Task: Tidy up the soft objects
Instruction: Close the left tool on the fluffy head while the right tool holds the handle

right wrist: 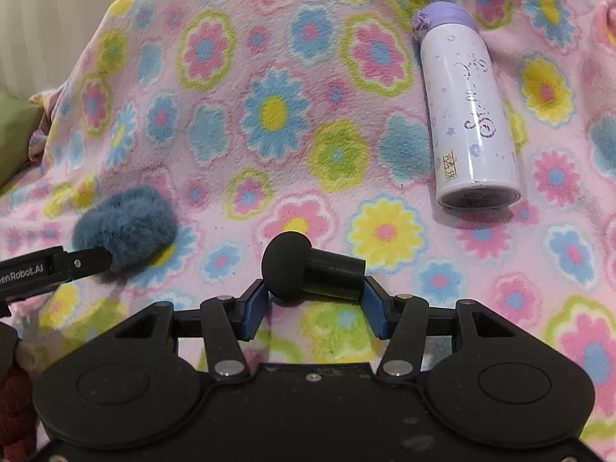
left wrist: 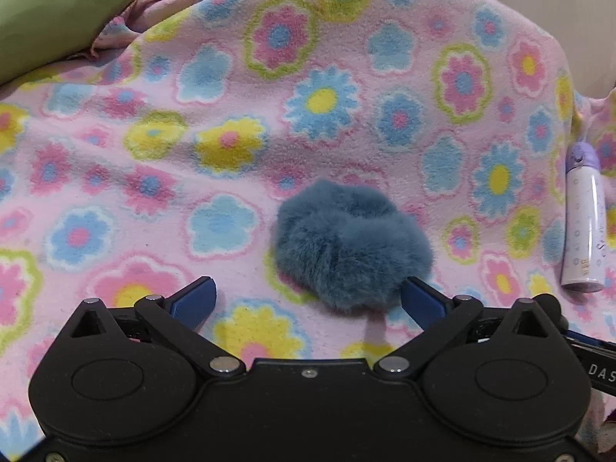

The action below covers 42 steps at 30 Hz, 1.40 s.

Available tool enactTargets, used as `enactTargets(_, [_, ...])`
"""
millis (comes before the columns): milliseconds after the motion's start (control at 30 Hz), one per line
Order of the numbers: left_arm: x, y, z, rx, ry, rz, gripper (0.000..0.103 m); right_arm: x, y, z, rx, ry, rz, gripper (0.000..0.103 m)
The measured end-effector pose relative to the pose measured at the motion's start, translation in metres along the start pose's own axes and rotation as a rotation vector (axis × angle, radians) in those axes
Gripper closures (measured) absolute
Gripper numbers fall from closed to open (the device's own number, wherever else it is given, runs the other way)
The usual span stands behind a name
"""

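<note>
A fluffy blue scrunchie (left wrist: 352,244) lies on the pink flowered blanket (left wrist: 215,88). My left gripper (left wrist: 308,296) is open, low over the blanket just in front of the scrunchie; its right finger (left wrist: 421,300) touches the scrunchie's near edge. The scrunchie also shows in the right wrist view (right wrist: 125,227), with the left gripper's finger (right wrist: 77,263) against it. My right gripper (right wrist: 313,300) is shut on a black mushroom-shaped massage head (right wrist: 308,269), held sideways between the pads just above the blanket.
A white bottle with a purple lid (right wrist: 467,107) lies on the blanket to the right, also at the right edge in the left wrist view (left wrist: 583,215). A green cushion (left wrist: 50,11) sits far left. A dark red object (right wrist: 13,408) shows at the lower left.
</note>
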State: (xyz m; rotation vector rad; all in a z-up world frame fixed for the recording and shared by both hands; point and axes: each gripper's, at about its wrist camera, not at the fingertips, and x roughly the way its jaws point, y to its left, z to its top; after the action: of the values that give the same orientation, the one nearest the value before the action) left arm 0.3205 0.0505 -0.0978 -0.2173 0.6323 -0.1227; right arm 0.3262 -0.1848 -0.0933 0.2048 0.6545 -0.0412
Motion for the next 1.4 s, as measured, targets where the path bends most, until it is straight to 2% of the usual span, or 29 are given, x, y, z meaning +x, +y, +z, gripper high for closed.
enactTargets(200, [-0.010, -0.009, 0.004, 0.040, -0.031, 0.021, 0.004, -0.001, -0.001, -0.001, 0.015, -0.005, 0.009, 0.051])
enactTargets(367, [-0.015, -0.034, 0.011, 0.184, -0.070, 0.025, 0.004, -0.001, -0.002, -0.001, 0.019, -0.006, 0.012, 0.051])
enactTargets(500, [0.001, -0.052, 0.022, 0.273, -0.041, 0.042, 0.004, -0.001, -0.002, -0.002, 0.023, -0.007, 0.012, 0.051])
enactTargets(767, [0.042, -0.053, 0.040, 0.196, 0.025, 0.108, 0.004, -0.002, -0.004, -0.002, 0.038, -0.012, 0.021, 0.051])
enactTargets(1000, [0.066, -0.068, 0.031, 0.309, 0.080, 0.146, 0.004, -0.002, -0.005, -0.003, 0.048, -0.016, 0.025, 0.051])
enactTargets(1067, [0.073, -0.068, 0.028, 0.309, 0.106, 0.147, 0.004, -0.002, -0.005, -0.003, 0.049, -0.016, 0.025, 0.051])
enactTargets(1167, [0.075, -0.061, 0.031, 0.250, 0.124, 0.125, 0.004, -0.002, -0.005, -0.003, 0.049, -0.016, 0.026, 0.051])
enactTargets(1200, [0.076, -0.058, 0.033, 0.224, 0.133, 0.115, 0.007, -0.002, -0.005, -0.003, 0.049, -0.016, 0.026, 0.051])
enactTargets(1233, [0.076, -0.054, 0.035, 0.200, 0.135, 0.110, 0.018, -0.002, -0.005, -0.003, 0.049, -0.016, 0.026, 0.051])
enactTargets(1267, [0.074, -0.051, 0.036, 0.178, 0.129, 0.113, 0.022, -0.002, -0.005, -0.003, 0.049, -0.016, 0.027, 0.051])
enactTargets(1333, [0.070, -0.045, 0.039, 0.128, 0.126, 0.103, 0.036, -0.002, -0.005, -0.003, 0.051, -0.016, 0.027, 0.051])
enactTargets(1400, [0.063, -0.040, 0.042, 0.079, 0.126, 0.090, 0.039, -0.003, -0.005, -0.003, 0.051, -0.016, 0.027, 0.051])
